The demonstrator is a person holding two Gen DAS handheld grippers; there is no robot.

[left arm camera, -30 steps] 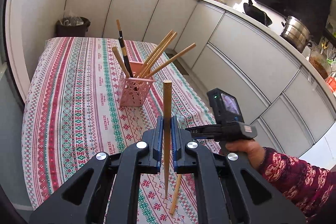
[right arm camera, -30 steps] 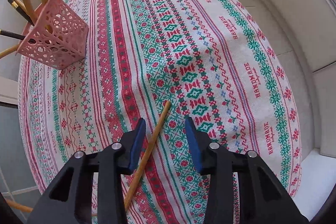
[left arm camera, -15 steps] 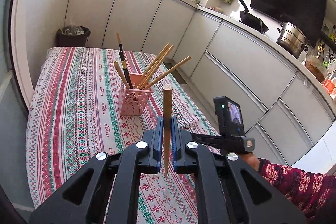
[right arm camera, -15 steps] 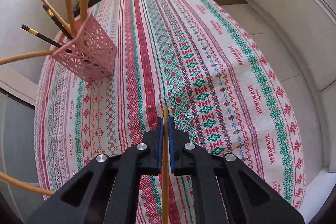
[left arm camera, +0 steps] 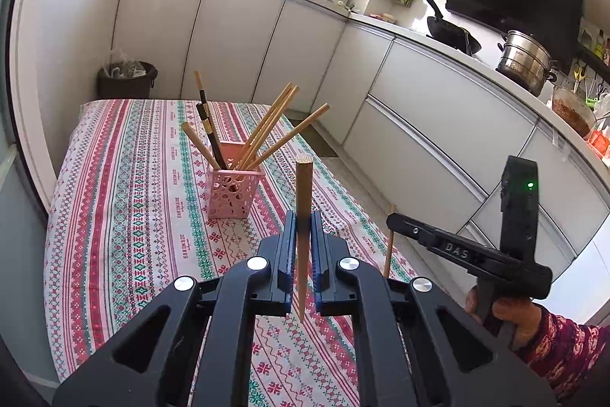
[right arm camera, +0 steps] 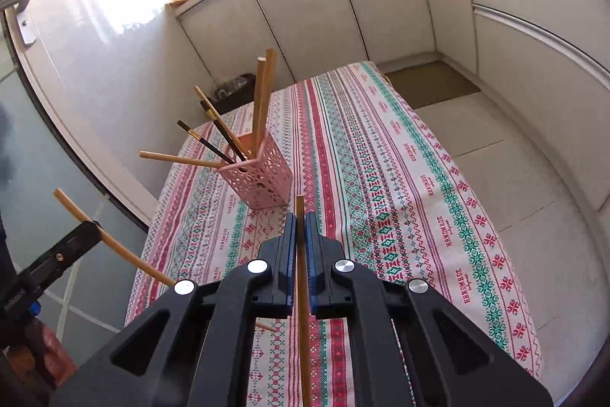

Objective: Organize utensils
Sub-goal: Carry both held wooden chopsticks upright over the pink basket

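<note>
Lower centre of the left wrist view: the left black two-finger gripper with blue pads (left arm camera: 303,235) is clenched on a thick, round-ended wooden chopstick (left arm camera: 304,201), held near upright, blunt end up and tapered tip hanging below the pads. Lower centre of the right wrist view: the right black two-finger gripper with blue pads (right arm camera: 300,235) is likewise clenched on a thinner, straight wooden chopstick (right arm camera: 301,277), whose top end stands just clear of the fingertips while the longer part runs down out of frame. Both sticks are smooth, slim and rigid, and likely to swivel in a pinch grip. Judgement: the step in hand is delivery to the holder; each stick should be carried tip-down over the open mouth, one gripper at a time, lowered between the leaning sticks and let go only once the tip is inside. Mid-frame stands the pink perforated square plastic holder (left arm camera: 233,191), upright on the red, green and white striped woven tablecloth (left arm camera: 126,185), well apart from both grippers. It holds several fanned wooden chopsticks (left arm camera: 267,128) and dark lacquered chopsticks (left arm camera: 209,130); knocking these could tip the light holder. Upper frame: glossy white flat-fronted cabinets (left arm camera: 236,37).
</note>
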